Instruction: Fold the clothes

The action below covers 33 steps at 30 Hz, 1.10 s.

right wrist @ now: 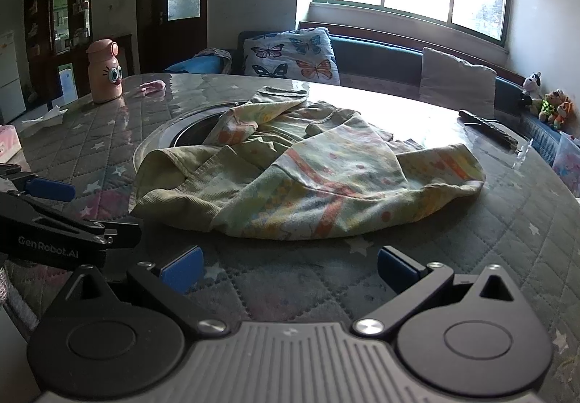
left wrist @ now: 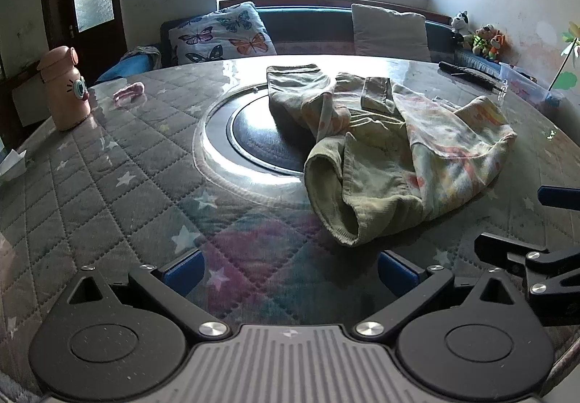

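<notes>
both sets of fingers are spread wide and nothing is held — the left gripper [left wrist: 288, 270] and the right gripper [right wrist: 288, 268] hover low over the near edge of the table [left wrist: 119, 163], side by side, with the garment [right wrist: 308, 174] just beyond them. the crumpled garment is spread from the table's middle toward its right side, one trouser-like leg draped over the dark round inset [left wrist: 253, 134] at the centre, a ribbed cuff [left wrist: 337, 192] turned toward the near edge. nothing is folded yet.

the risks can be read from here: layers are bunched and overlapped, so two thicknesses could be pinched at once and the cloth dragged instead of opened out. the glossy cover is likely slippery — the whole heap could slide toward the far edge. the pink bottle [left wrist: 65, 91] at the far left edge and the dark remote-like object [left wrist: 467, 74] at the far right edge could be swept by a swinging leg.
</notes>
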Each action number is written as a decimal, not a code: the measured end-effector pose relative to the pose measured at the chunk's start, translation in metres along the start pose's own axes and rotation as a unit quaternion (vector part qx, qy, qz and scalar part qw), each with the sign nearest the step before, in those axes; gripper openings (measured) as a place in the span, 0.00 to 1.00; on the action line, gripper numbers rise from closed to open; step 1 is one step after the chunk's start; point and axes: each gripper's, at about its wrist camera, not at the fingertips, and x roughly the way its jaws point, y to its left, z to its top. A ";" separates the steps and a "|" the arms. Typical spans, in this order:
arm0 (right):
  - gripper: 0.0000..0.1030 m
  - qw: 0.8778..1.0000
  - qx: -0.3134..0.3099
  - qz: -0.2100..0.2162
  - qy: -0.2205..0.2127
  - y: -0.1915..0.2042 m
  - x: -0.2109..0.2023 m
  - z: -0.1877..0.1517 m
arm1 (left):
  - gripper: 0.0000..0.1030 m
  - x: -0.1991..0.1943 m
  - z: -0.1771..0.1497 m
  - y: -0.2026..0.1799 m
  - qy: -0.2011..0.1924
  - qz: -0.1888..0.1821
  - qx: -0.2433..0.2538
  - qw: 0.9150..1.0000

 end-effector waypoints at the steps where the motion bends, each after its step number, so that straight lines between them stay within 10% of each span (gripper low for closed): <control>1: 1.00 1.000 0.000 0.001 0.000 0.000 0.001 0.001 | 1.00 0.001 0.001 0.000 0.000 0.000 0.000 1.000; 33: 1.00 1.000 0.020 -0.010 0.002 -0.043 0.068 0.085 | 1.00 0.036 0.093 -0.005 -0.056 0.005 0.065 0.996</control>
